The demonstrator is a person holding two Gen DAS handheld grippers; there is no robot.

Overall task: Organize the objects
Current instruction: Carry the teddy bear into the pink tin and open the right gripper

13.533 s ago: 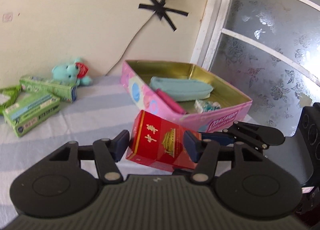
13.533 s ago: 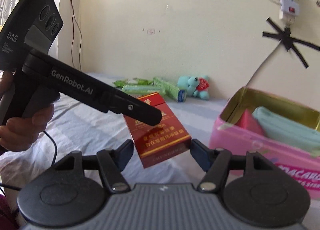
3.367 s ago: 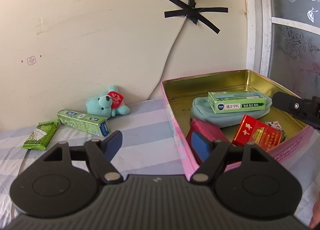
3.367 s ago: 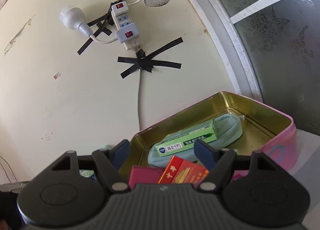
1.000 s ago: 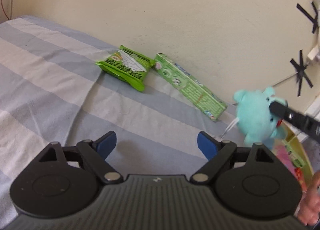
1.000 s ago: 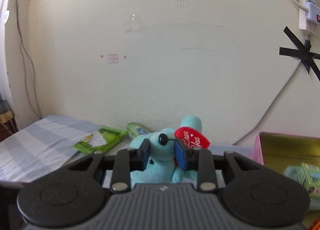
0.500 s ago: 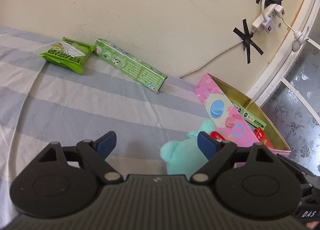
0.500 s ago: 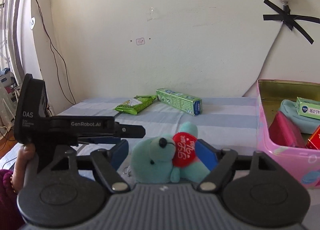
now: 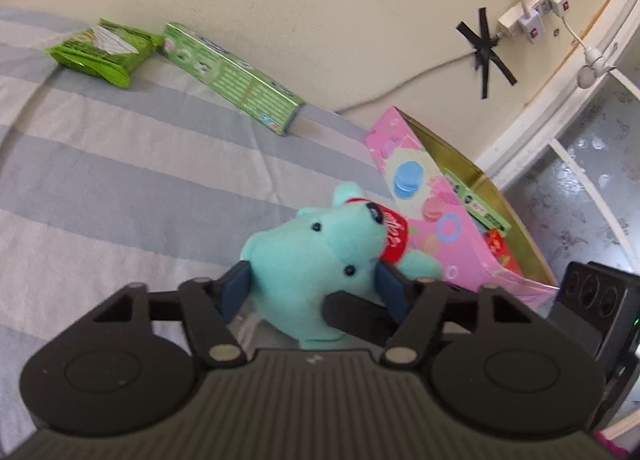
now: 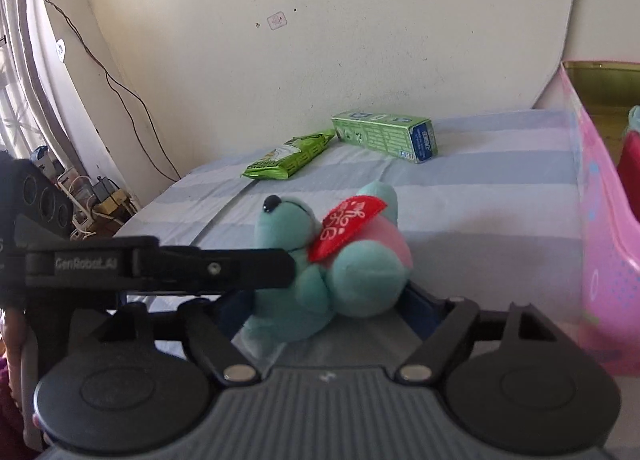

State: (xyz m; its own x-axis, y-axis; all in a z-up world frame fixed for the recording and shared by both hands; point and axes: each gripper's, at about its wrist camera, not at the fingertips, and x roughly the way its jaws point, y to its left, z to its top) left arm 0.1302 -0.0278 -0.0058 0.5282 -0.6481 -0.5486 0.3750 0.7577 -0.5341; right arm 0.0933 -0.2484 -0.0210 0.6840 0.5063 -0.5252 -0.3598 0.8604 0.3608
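Blocking teddy's (image 10: pixel 332 260) flank: left tongs (image 9: pixel 314 290).

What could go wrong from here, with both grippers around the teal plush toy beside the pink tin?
1. The left gripper is closing on the soft teal plush toy while the right gripper also brackets it; the fingers look close enough to collide.
2. The plush is squashy, so a grip on its head may slip during lifting.
3. The pink tin already looks crowded; the toy may sit proud.

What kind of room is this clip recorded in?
Probably a lived-in home room, perhaps a bedroom: a striped sheet covers the soft surface, a power strip is taped to the plaster wall, and a teal plush toy lies beside a pink tin.
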